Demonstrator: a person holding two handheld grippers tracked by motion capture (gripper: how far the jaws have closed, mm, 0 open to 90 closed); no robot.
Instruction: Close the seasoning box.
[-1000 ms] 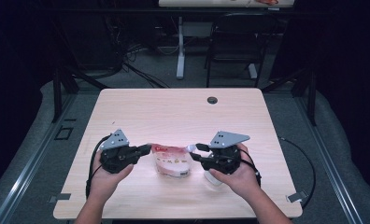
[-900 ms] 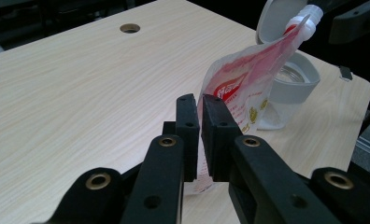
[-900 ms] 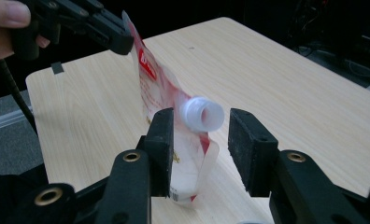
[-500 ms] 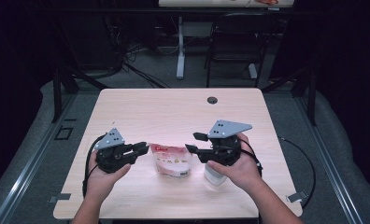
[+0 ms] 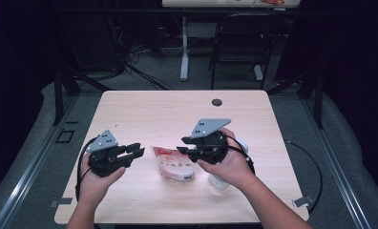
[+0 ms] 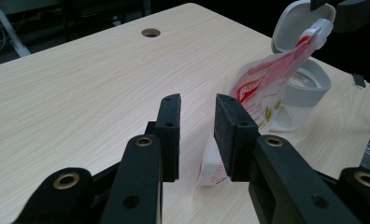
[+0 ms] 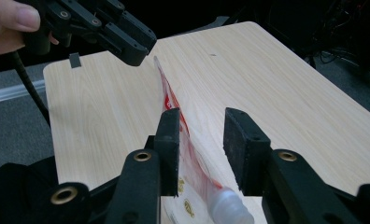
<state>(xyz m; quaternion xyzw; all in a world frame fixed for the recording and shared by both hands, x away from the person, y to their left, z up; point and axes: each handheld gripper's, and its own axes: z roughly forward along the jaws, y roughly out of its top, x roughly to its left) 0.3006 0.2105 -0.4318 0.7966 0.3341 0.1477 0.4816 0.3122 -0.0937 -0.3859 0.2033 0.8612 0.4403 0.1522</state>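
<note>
Jaws of the left gripper (image 5: 135,151) stood spread beside the pouch (image 5: 173,164). Right gripper (image 5: 187,148) was likewise parted, pouch spout (image 7: 227,205) between its jaws, unclamped.

red-and-white pouch (image 5: 173,164) carries print, too blurred to read

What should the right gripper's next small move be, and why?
Probably shut on the pouch near its spout: the right gripper stands open around it, and an open-lidded container waits behind, while the left gripper stands open nearby.
</note>
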